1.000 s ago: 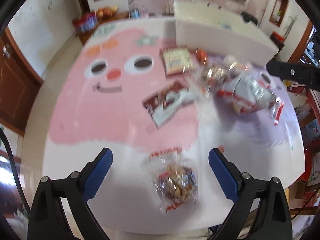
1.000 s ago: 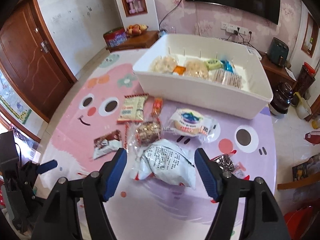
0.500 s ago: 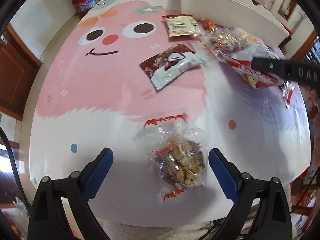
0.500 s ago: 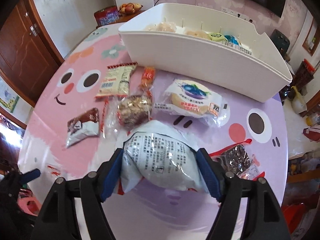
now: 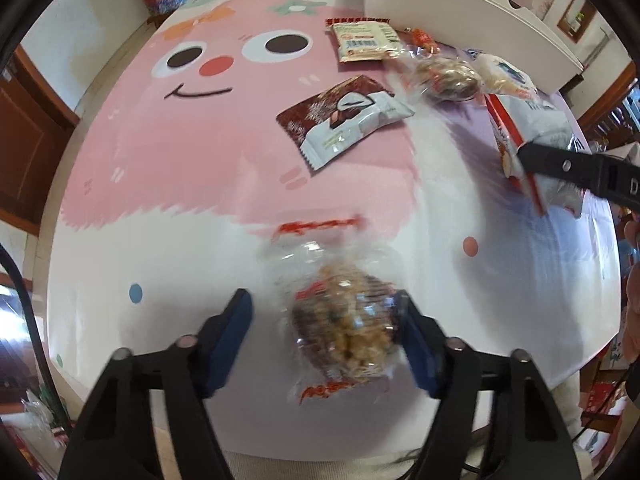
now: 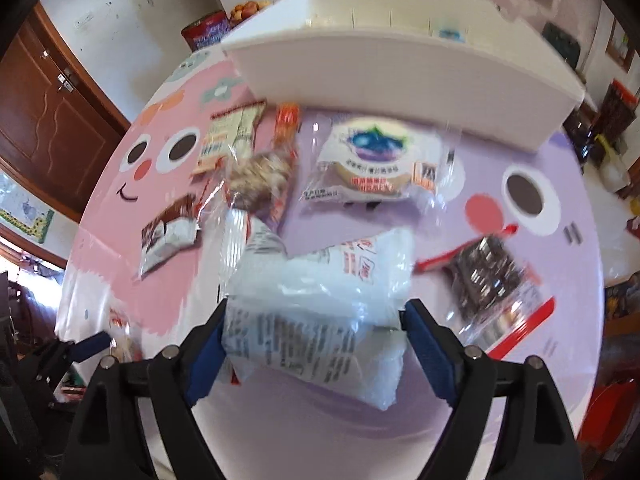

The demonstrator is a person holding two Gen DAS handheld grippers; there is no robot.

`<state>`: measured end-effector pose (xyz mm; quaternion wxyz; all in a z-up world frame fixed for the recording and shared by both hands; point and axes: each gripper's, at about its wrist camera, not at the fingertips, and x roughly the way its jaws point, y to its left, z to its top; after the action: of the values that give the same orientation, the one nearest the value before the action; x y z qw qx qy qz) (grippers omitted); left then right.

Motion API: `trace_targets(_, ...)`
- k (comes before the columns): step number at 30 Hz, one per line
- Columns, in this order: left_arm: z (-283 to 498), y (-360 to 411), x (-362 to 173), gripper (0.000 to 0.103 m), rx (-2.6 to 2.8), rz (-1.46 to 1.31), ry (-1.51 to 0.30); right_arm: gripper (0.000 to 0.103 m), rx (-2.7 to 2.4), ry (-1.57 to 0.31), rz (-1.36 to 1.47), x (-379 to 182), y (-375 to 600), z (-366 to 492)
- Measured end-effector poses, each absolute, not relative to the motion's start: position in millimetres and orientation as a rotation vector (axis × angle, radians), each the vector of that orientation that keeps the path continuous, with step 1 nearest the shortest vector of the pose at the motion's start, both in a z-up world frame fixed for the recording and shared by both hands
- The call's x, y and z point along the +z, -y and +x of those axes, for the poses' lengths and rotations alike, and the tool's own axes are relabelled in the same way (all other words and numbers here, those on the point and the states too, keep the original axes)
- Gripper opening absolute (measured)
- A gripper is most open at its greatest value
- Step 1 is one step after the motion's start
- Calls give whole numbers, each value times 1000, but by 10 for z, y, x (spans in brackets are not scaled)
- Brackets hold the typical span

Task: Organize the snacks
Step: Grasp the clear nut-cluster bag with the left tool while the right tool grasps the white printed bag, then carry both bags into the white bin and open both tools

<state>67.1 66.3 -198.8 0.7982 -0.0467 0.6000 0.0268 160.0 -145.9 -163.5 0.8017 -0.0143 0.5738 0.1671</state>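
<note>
Your left gripper (image 5: 326, 322) sits partly open around the clear nut-snack packet (image 5: 344, 328) on the table (image 5: 160, 200); its right pad touches the wrapper, the left pad stands apart. Your right gripper (image 6: 314, 346) clamps the large white bag (image 6: 320, 320), both pads pressing, before the white bin (image 6: 400, 76).

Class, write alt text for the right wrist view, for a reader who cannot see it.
The right gripper clamps a white snack bag between blue pads above a pink and purple cartoon tablecloth. Beyond lie more wrapped snacks, including a blueberry cake, before a white bin. The picture is blurred.
</note>
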Motion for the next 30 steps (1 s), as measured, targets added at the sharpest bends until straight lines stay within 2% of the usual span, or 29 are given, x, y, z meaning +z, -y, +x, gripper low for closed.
trace_targets(5,691,-603,-1955,53,49,-84,-1267,80,367,-1211,11,-1649,1493,1548)
trace_targets(7,713,-593,-1922,44,43,-98,-1251,67,397,-1214,45,-1650,1512,1537)
trace_targets(10,694,-575,-1857,40,47,-81,-1211,62,396,-1196,59,-1633,1530,1486)
trace_targets(24,819,-531,-1617,39,-28,-98,-1138,60,420,-1059,75,-1237,1709,1199)
trace_targets(30,1069,-453,-1163,39,-63,-102,-1045,60,424,-990,98,-967,1789,1232)
